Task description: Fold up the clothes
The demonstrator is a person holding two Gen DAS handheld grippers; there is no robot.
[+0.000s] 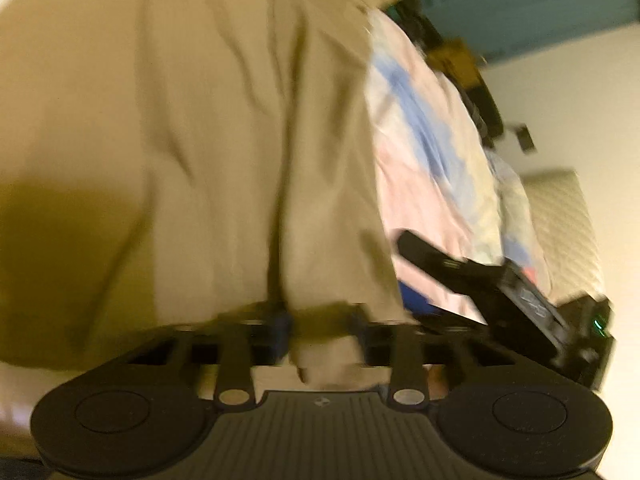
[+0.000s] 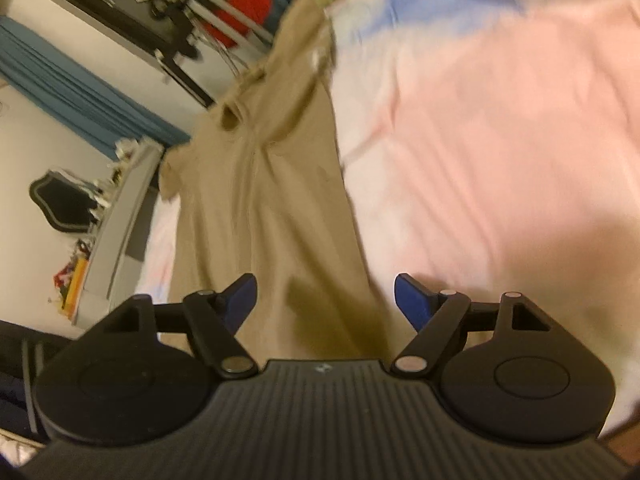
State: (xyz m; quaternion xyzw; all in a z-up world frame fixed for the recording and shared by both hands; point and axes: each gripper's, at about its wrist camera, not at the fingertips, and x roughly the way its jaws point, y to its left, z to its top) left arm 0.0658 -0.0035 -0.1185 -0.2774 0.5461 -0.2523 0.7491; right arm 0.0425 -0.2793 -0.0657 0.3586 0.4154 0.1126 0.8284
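Shirt: tan shirt (image 2: 276,200) lies along the pink bedsheet (image 2: 500,140), collar far; bare sheet to its right.
Left gripper (image 1: 324,336): tilted down, fingers pinched on the shirt's near hem.
Right gripper (image 2: 325,300): fingers wide over the shirt's near edge, nothing gripped.
Left view only: pillow (image 1: 568,232) far right.

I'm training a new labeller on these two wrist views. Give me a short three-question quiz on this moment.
1. True or false: the left gripper is shut on the tan garment.
2. The right gripper is: A) open, B) shut on fabric, C) out of view.
3. What colour is the bedsheet under the garment?

Key: 1 true; 2 A, the hem lies between its blue fingers, unpressed; 3 pink with blue patches.
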